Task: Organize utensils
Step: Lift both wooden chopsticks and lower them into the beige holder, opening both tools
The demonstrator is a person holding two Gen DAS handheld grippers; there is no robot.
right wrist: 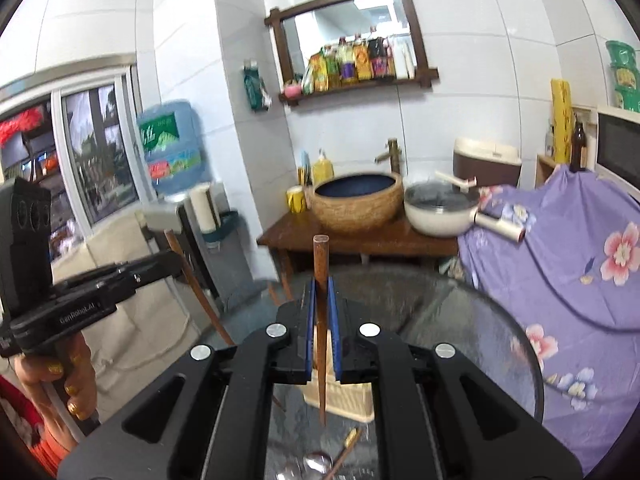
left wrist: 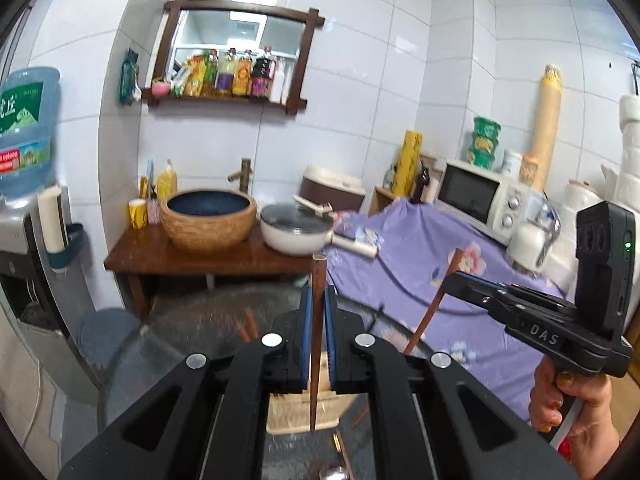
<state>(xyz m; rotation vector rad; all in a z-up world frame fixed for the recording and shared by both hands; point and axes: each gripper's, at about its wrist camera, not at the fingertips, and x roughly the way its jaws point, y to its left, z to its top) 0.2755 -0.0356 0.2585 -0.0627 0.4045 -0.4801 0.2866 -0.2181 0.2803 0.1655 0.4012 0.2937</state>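
Observation:
My left gripper (left wrist: 318,300) is shut on a brown wooden chopstick (left wrist: 317,344) that stands upright, tip down, above a cream utensil holder (left wrist: 298,412) on the glass table (left wrist: 192,332). My right gripper (right wrist: 322,300) is shut on a second brown chopstick (right wrist: 321,320), also upright, above the same holder (right wrist: 352,400). Each gripper shows in the other's view: the right one (left wrist: 454,280) with its chopstick (left wrist: 434,304), the left one (right wrist: 176,260) with its chopstick (right wrist: 196,284). A spoon (right wrist: 316,462) and more utensils lie on the glass near the holder.
Behind the round glass table (right wrist: 480,320) stands a wooden stand (left wrist: 168,256) with a woven basin (left wrist: 210,218) and a white pan (left wrist: 296,228). A purple flowered cloth (left wrist: 420,256) covers furniture on the right, with a microwave (left wrist: 480,196). A water dispenser (left wrist: 24,208) is on the left.

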